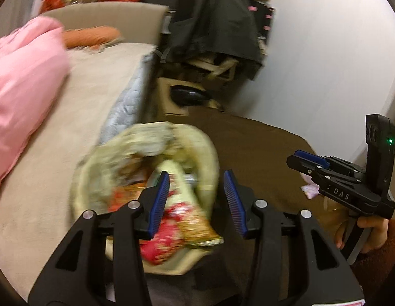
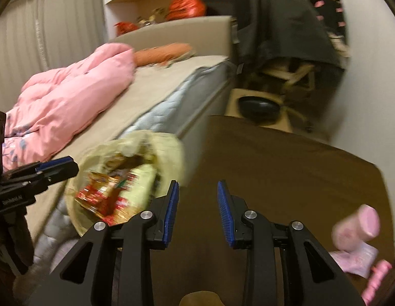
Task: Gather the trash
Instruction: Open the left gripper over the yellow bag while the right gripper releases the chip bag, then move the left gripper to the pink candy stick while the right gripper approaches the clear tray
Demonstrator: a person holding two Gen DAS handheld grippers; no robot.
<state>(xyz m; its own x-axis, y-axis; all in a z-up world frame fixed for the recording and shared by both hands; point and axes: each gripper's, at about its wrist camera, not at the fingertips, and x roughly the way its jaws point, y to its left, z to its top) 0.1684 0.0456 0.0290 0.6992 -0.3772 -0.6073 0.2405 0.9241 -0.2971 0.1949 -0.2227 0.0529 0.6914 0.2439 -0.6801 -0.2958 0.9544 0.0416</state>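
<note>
A yellowish trash bag (image 1: 115, 168) sits open beside the bed, holding a red and gold snack wrapper (image 1: 171, 227) and other wrappers. It also shows in the right wrist view (image 2: 156, 148), with the wrapper (image 2: 105, 193) inside. My left gripper (image 1: 197, 204) is open just above the bag's mouth, with the wrapper between and below its fingers, blurred. My right gripper (image 2: 197, 211) is open and empty over the brown table (image 2: 286, 168); it also shows at the right of the left wrist view (image 1: 299, 158).
A bed (image 2: 156, 91) with a pink duvet (image 2: 69, 97) lies to the left. A chair draped in black cloth (image 2: 281, 25) and a black object (image 2: 258, 107) stand behind the table. Pink items (image 2: 355, 227) lie at the table's right edge.
</note>
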